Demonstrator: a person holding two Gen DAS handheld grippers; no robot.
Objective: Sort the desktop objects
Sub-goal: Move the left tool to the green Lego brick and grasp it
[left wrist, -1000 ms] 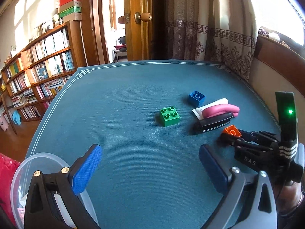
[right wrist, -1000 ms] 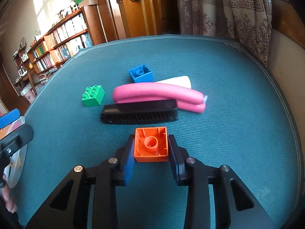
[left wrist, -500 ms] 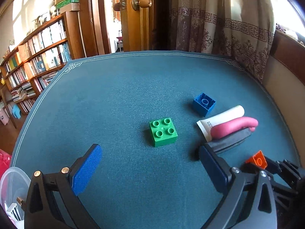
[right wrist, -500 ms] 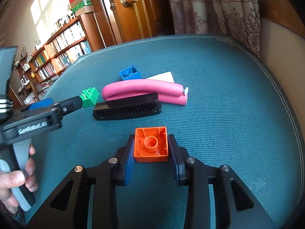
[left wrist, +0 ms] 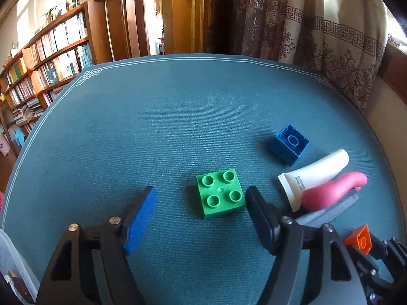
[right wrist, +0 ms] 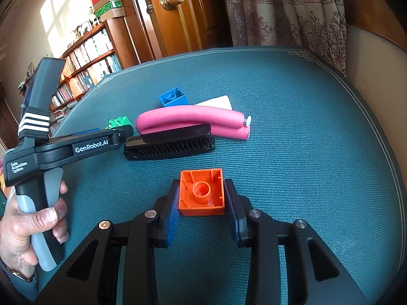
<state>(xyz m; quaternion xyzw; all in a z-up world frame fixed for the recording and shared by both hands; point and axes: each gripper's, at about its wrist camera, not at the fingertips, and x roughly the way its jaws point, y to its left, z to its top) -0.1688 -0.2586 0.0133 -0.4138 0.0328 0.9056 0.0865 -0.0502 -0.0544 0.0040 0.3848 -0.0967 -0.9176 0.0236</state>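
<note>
- Left wrist view puts the green brick (left wrist: 220, 193) on the teal table mat (left wrist: 178, 117), studs up, between the fingers of the left gripper (left wrist: 201, 203) but crowded toward the right-hand finger, which looks to be touching or just beside its edge.
- Risk: closing from this offset would likely shove the brick sideways or twist it before the far pad arrives, giving a skewed corner grip; centring first would avoid that.
- Risk: the white tube (left wrist: 313, 175), pink foam roller (left wrist: 335, 190) and black brush (left wrist: 328, 211) lie just beside that finger's outer side, so drifting right could nudge the pile.
- Risk: the right gripper (right wrist: 202, 198) sits near the left one, so a careless swing could knock them together and loosen the orange brick (right wrist: 202, 192).
- Left jaws stand wide apart, holding nothing.
- Right jaws are clamped on the orange brick, hollow underside facing the camera, pads flat on two opposite walls; the hold looks square, above the mat.
- Blue brick (left wrist: 288, 147) lies tipped on the mat, apart from the green one, just beyond the tube.
- A clear plastic container (left wrist: 15, 261) shows at the lower left edge, probably the drop-off; its contents are too cropped to tell.
</note>
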